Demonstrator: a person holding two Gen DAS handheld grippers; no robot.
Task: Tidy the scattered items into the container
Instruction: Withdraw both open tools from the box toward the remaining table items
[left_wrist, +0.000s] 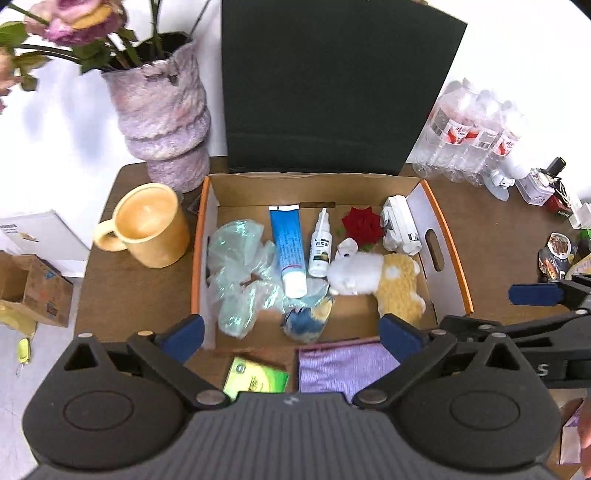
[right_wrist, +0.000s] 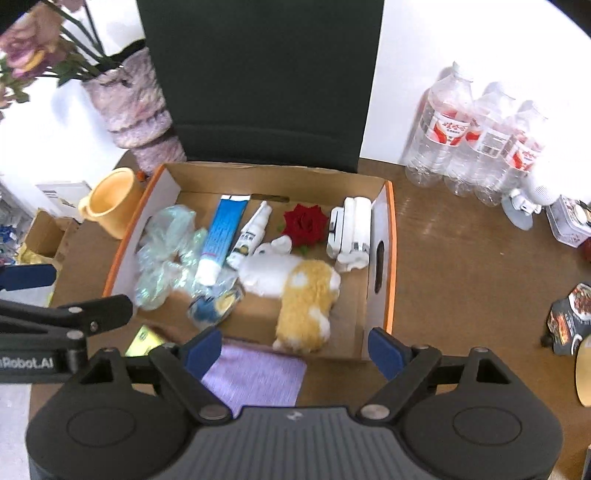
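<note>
Left tool and right tool side by side, fingers spread wide, nothing held

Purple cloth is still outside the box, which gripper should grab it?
Right, probably. The purple cloth lies just below the right gripper, whose jaws are open and empty. The left gripper, also open, sits nearer the green packet beside the cardboard box.

Open cardboard box holding toothpaste tube, spray bottle, plush toy, yellow mug beside
</note>
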